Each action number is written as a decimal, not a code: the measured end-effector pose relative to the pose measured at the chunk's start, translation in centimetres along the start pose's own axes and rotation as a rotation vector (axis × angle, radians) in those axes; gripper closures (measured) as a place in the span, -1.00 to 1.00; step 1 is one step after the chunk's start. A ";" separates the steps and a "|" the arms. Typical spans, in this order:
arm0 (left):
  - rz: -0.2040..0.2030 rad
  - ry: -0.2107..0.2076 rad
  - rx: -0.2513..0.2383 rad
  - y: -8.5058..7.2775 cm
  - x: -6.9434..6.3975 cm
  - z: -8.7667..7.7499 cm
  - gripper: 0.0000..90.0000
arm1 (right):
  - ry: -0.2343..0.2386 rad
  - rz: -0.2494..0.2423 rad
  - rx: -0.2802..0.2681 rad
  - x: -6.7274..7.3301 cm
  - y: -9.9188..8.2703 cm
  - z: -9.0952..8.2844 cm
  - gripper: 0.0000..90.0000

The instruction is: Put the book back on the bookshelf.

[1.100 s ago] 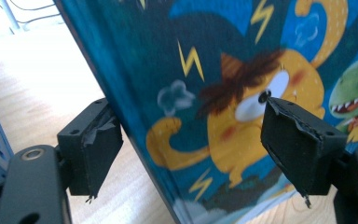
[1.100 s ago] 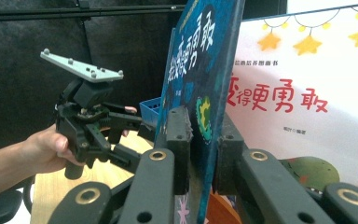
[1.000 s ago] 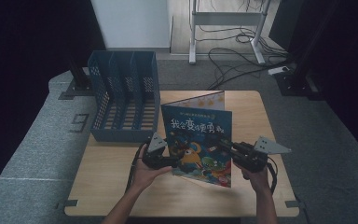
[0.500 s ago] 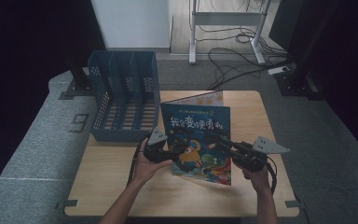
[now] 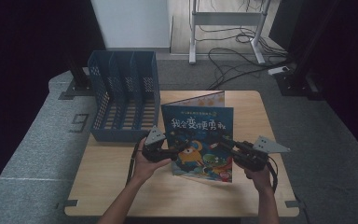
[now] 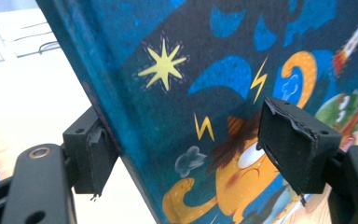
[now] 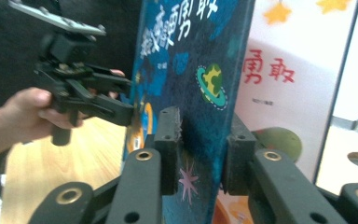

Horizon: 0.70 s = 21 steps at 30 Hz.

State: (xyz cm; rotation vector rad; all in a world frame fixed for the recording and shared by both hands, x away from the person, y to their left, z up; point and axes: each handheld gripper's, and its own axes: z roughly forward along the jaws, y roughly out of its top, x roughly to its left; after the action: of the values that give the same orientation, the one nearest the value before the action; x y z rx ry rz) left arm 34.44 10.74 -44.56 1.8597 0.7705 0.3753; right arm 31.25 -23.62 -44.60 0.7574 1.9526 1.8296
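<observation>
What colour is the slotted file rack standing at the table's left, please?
The file rack is blue all over, best seen in the high view.

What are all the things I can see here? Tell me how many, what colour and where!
Picture book: one, dark blue cover with an orange cartoon creature, standing partly open in the middle of the table.
File rack: one, blue, slotted, on the table's far left corner.
Table: one, light wood, in the middle of the grey floor.
Metal stand: one, pale grey, on the floor behind the table.
Cables: several, black, on the floor around the stand.
Left gripper: one, black, jaws wide either side of the book's left edge, not pressing it.
Right gripper: one, black, jaws just been opening, cover's right edge between them.
</observation>
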 end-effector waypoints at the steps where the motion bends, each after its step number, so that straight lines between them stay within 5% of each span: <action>1: 0.006 0.000 -0.003 0.0 -0.1 -0.1 -0.49 | -0.006 -0.006 0.004 0.0 0.0 0.0 0.54; 21: 0.109 -0.045 -0.076 1.3 -2.8 -1.3 -0.35 | -0.121 -0.021 0.095 -1.0 -1.1 0.5 0.13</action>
State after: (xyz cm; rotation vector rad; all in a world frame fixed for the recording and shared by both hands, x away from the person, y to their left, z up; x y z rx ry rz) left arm 32.04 9.49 -42.54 1.8373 0.6183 0.4253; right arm 32.18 -23.80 -45.82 0.8521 1.9728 1.6492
